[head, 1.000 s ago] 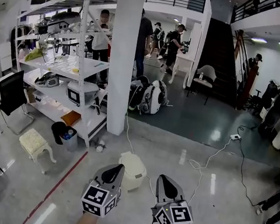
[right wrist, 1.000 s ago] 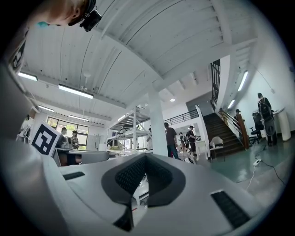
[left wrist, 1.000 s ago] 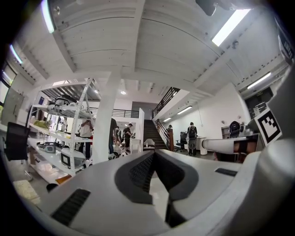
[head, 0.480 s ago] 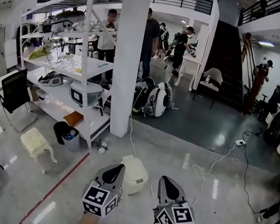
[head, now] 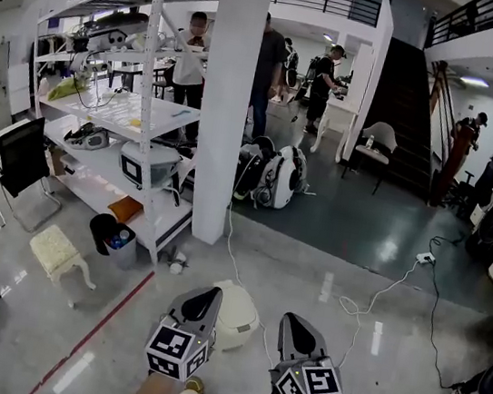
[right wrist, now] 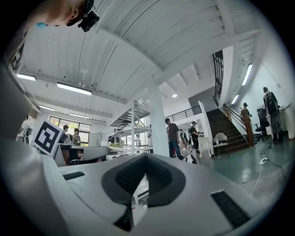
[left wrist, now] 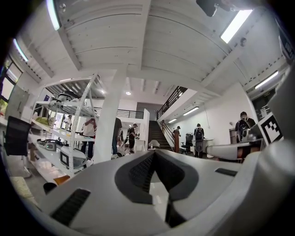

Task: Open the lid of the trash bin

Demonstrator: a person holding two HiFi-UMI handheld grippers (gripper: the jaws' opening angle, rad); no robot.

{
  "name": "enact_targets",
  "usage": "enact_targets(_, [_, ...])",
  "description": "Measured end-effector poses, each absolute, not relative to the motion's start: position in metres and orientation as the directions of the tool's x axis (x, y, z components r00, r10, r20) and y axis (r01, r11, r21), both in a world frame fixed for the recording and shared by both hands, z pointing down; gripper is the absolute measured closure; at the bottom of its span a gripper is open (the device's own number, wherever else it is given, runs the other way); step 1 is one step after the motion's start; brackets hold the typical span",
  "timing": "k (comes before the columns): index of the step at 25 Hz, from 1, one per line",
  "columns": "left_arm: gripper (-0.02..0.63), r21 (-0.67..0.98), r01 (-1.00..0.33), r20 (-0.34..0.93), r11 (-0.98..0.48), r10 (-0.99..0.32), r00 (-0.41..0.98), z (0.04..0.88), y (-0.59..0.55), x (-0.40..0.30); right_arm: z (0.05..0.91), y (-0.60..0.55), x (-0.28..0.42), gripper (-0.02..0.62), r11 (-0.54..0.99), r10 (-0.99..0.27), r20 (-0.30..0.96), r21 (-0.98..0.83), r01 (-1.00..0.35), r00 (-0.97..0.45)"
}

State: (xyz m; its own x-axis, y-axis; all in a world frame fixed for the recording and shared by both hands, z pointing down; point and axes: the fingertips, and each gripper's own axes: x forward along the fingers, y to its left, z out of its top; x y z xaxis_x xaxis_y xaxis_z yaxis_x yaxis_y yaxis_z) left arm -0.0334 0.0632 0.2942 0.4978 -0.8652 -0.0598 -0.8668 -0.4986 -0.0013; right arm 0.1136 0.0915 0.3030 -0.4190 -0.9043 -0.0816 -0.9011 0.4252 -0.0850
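Observation:
In the head view a cream trash bin (head: 240, 315) with a rounded lid, which is down, stands on the grey floor just beyond my two grippers. My left gripper (head: 205, 295) is held above the bin's near left side, jaws together and empty. The right gripper (head: 293, 321) hangs just right of the bin, also shut on nothing. Neither touches the bin. Both gripper views look out level across the hall, past the left gripper (left wrist: 154, 154) and the right gripper (right wrist: 144, 156), and the bin does not show in them.
A white pillar (head: 229, 97) rises behind the bin. Left of it stand a white shelf rack (head: 139, 120), a small black bin (head: 104, 232) and a padded stool (head: 54, 251). A white cable (head: 367, 299) and a red floor line (head: 96, 332) cross the floor. People stand at the back.
The whole view has drifted forward and left; the bin now lies a little closer between the grippers. A shoe tip has appeared at the bottom edge. Both grippers stay shut.

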Motion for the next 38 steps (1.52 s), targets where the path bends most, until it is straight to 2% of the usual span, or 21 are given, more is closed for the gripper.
enact_targets(17, [0.597,0.001,-0.852,-0.034,-0.523,-0.852,0.523,0.304,-0.059,-0.035,0.317,-0.024,0.1,0.566,0.427,-0.904,-0.044,-0.084,-0.9,-0.425])
enact_targets(38, [0.597,0.027,-0.8,-0.02,-0.6,-0.8,0.599,0.305,-0.227,-0.065,0.315,-0.18,0.065,0.565,0.355,-0.935,-0.038,-0.09,-0.93,-0.353])
